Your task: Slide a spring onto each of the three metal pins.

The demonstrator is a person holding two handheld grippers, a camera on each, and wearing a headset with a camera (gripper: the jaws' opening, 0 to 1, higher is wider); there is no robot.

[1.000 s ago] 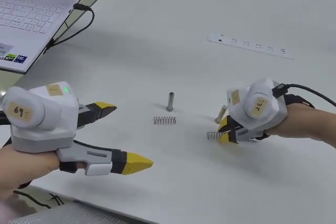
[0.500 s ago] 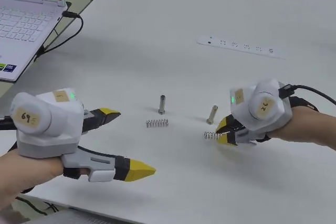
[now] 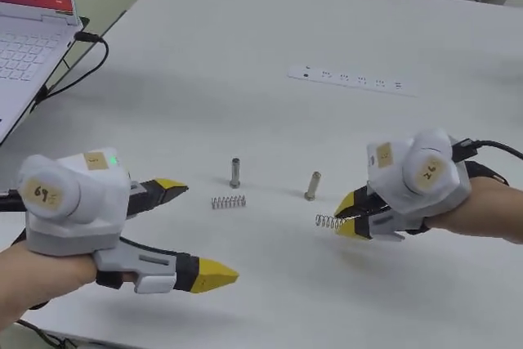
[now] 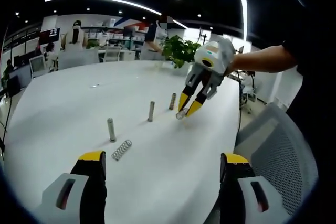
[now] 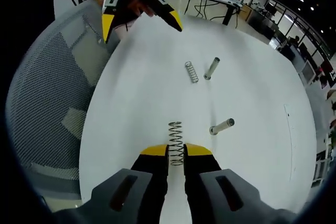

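Table: white flat-topped table (image 3: 245, 63).
Right tongs (image 5: 176, 153): clamped on one end of thin coiled wire spring (image 5: 176, 135).
Left tongs (image 3: 208, 232): wide apart.

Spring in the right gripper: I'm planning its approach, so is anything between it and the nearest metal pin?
Nothing visible does. The small coiled metal spring sits clamped in the right gripper, and just bare white table separates it from the short upright steel pin off to one side of its free end.

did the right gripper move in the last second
Yes: the right gripper, shut on a spring, has drawn rightward, away from the nearer pin.
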